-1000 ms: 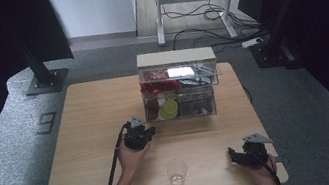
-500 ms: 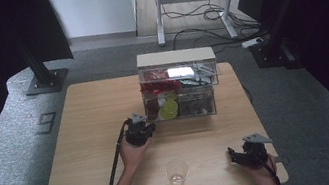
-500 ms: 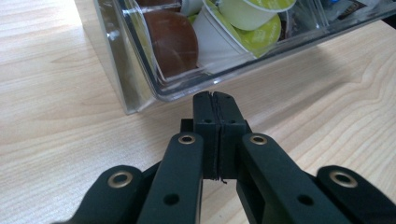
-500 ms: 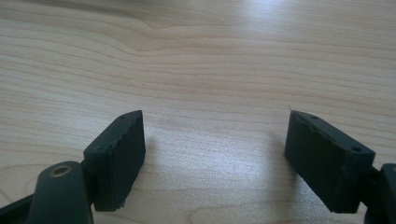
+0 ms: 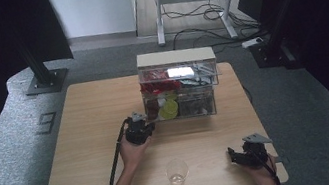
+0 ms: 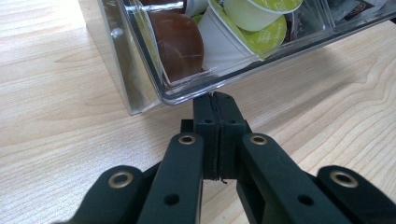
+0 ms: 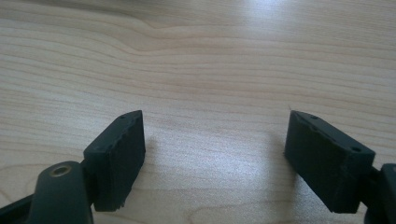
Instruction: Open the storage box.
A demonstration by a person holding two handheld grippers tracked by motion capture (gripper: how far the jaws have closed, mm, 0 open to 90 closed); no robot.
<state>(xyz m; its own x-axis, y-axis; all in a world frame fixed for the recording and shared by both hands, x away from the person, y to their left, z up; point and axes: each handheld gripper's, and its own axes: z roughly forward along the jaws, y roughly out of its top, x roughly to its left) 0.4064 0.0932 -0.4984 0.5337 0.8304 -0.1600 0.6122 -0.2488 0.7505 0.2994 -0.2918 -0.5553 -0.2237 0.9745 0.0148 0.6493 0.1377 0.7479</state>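
1. Nearest you, at the table's (image 5: 86, 151) front right corner, your right gripper (image 5: 244, 156) rests low with its jaws spread wide apart over bare wood and nothing between them.

2. Just in from the front edge, about midway along it, stands a clear glass cup (image 5: 177, 171). It looks empty, light and breakable, and its wall is likely slick. If you take it, close across the wall below the rim and squeeze gently.

3. Farther in, your left gripper (image 6: 215, 105) has its jaws pressed together, with the tips at or just under the bottom front lip of the clear drawer (image 6: 243, 70). Whether they pinch the lip, you can't tell.

4. The drawer belongs to a clear plastic organiser (image 5: 179, 87) standing toward the far edge, right of centre. It is rigid and smooth, so jaws will probably slide on it; that lip is your best purchase.

5. Inside are coffee capsules: a brown one (image 6: 180, 44) and green-lidded white ones (image 6: 233, 37). They should be light, with thin walls that dent; hold them by the body under the rim.
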